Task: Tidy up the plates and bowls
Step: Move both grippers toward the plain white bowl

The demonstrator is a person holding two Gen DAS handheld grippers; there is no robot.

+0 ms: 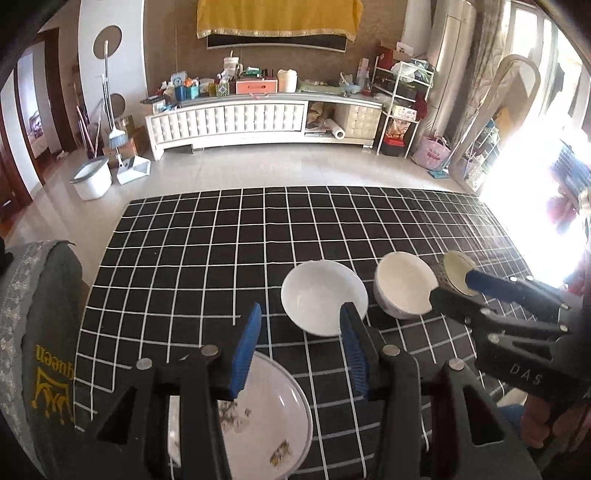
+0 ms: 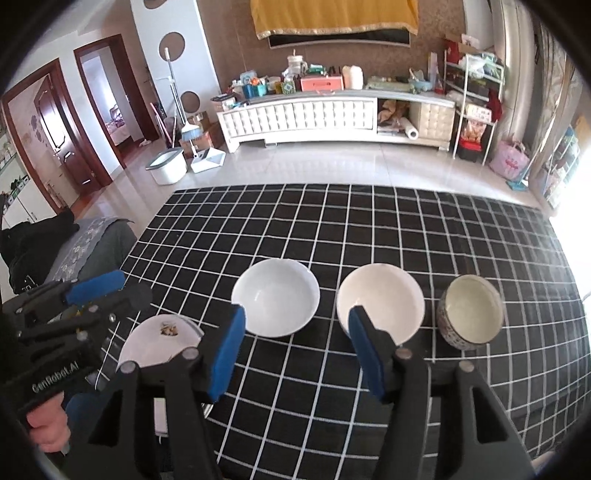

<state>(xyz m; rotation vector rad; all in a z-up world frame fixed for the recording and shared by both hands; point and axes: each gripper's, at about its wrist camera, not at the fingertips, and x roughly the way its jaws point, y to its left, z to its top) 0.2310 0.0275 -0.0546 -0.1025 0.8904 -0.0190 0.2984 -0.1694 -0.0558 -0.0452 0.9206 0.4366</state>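
Three bowls sit in a row mid-tabletop [image 2: 369, 221]: white bowl [image 2: 275, 297], cream bowl [image 2: 380, 299], patterned bowl [image 2: 471, 312] toward the right edge. A plate [image 2: 159, 341] lies near the front-left edge. The left gripper [image 1: 299, 347] hangs over the plate, released, empty. The right gripper [image 2: 295, 354] is loose too, nothing between its fingers.

Checked tablecloth [image 2: 332, 229], white TV cabinet [image 2: 295, 114], mop bucket [image 2: 168, 166], yellow cloth [image 2: 332, 14]
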